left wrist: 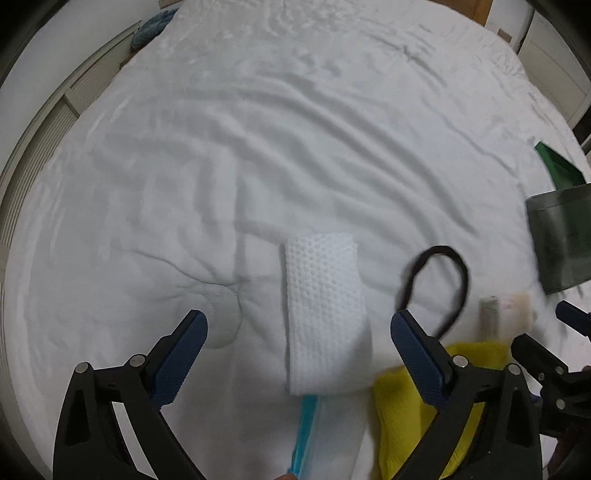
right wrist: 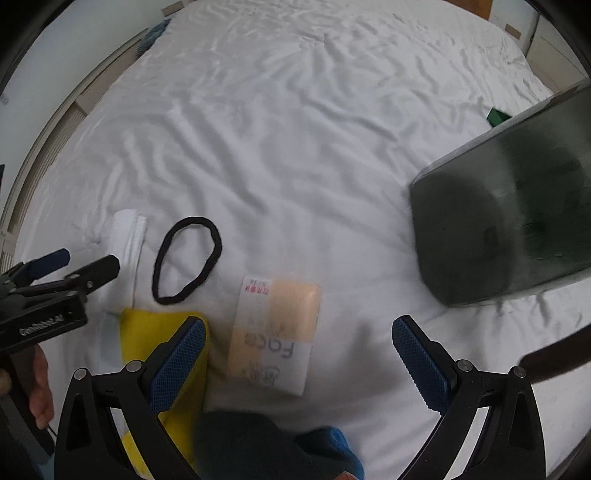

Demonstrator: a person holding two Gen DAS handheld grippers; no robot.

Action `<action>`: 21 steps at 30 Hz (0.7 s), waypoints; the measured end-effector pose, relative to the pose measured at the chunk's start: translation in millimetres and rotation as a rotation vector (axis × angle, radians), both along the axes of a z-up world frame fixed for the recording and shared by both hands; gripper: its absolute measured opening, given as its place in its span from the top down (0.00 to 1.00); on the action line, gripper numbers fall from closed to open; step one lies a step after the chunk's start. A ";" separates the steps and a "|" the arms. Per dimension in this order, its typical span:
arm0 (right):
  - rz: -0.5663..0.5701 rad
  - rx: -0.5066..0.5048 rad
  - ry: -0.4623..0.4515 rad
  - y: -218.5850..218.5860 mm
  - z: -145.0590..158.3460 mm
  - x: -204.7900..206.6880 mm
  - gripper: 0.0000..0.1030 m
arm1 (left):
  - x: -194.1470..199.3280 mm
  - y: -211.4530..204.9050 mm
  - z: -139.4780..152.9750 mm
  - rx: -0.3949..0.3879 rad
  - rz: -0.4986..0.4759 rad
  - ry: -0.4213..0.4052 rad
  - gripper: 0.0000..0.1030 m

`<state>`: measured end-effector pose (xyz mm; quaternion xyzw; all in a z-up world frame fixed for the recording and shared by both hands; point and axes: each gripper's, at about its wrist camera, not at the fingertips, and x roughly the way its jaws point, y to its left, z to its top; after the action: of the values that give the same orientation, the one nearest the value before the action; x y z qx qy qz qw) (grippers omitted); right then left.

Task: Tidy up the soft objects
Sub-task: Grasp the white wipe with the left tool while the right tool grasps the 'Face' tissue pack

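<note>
My left gripper (left wrist: 299, 328) is open just above a folded white mesh cloth (left wrist: 323, 314) that lies between its fingers on the white bed. A black hair band (left wrist: 436, 284) lies to its right, and a yellow cloth (left wrist: 424, 406) sits under the right finger. My right gripper (right wrist: 298, 332) is open above a flat peach-and-white face-towel packet (right wrist: 277, 332). In the right wrist view the hair band (right wrist: 186, 258) and the yellow cloth (right wrist: 147, 332) lie to the packet's left, and a dark blue soft item (right wrist: 266, 446) is at the bottom edge. The left gripper (right wrist: 66, 266) shows at the left edge there.
A dark translucent bin (right wrist: 509, 221) stands at the right on the white bedsheet (right wrist: 295, 129). A green item (left wrist: 557, 166) lies behind the bin (left wrist: 561, 236). A light blue strip (left wrist: 304, 432) pokes out below the mesh cloth. A blue towel (left wrist: 151, 27) lies at the bed's far left corner.
</note>
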<state>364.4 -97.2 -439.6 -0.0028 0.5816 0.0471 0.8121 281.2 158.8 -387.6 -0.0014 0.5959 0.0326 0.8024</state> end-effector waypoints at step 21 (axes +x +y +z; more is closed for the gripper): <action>-0.023 0.038 0.089 17.3 -51.0 16.5 0.50 | 13.9 -8.9 -42.5 0.030 -0.026 0.060 0.49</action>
<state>380.9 -79.9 -490.6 0.0212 0.6162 0.0490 0.7858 295.1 149.9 -430.0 0.0192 0.6193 0.0312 0.7843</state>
